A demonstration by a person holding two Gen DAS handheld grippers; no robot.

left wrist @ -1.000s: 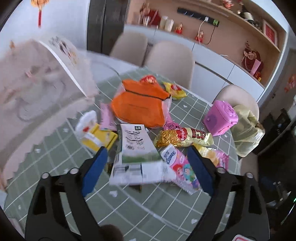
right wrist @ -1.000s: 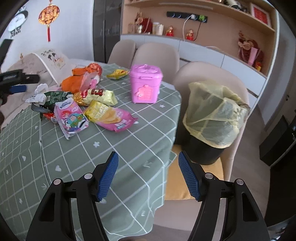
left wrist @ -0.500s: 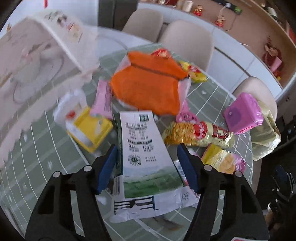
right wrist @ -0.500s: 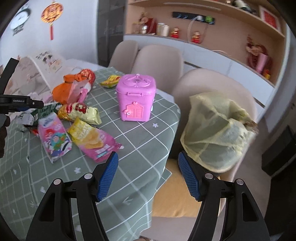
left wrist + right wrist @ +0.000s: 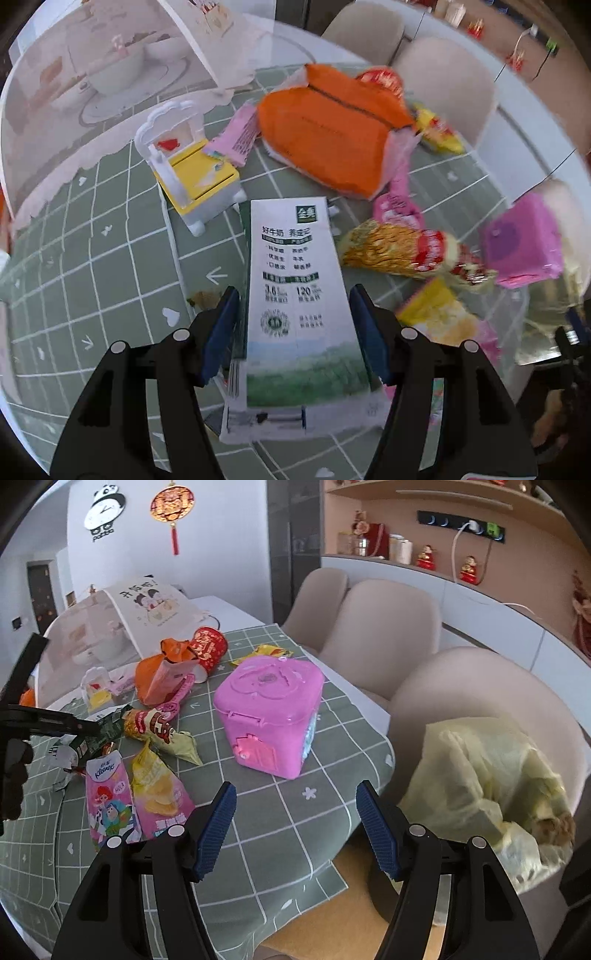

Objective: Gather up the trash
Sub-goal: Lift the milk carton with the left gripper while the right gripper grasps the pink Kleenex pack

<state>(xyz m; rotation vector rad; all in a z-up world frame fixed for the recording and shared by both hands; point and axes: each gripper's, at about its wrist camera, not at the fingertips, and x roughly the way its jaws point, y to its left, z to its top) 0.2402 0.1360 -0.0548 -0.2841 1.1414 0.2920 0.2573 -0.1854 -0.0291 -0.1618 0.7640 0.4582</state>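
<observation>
"Two tools, nearest first. State of each?" asks the clerk.

"Item one, left tool (image 5: 293, 295): its jaws have just been closing, and the blue pads now sit against the two long sides of the milk carton (image 5: 291, 266). It counts as gripped. The carton lies flat on the desk (image 5: 295, 834), printed face up, which is why the tool comes at it steeply from above."

"Item two?"

"Right tool (image 5: 297, 786): jaws wide apart with nothing between them, hanging over the near desk edge. Probably kept free for the next piece."

"Loose stock on the desk, working outward?"

"Tissue pack (image 5: 107, 805) and crisp bag (image 5: 159, 794) side by side, nearest the right tool. Behind them a long gold snack wrapper (image 5: 159, 731), just beside the carton's far end. Pink lidded box (image 5: 269, 709), upright with its lid down; whether it counts as trash I cannot tell. Toy chair (image 5: 192, 173), white and yellow, near the carton's far left corner. Orange packet (image 5: 332, 129), torn open, farther back, with a red cup (image 5: 208, 648) on its side behind it."

"Destination?"

"Bin with a yellow liner (image 5: 480, 775), standing on a chair seat off the desk's right side with its mouth open. Judged to be set there so either hand can reach it. The carton is well apart from it, not yet carried over."
</observation>
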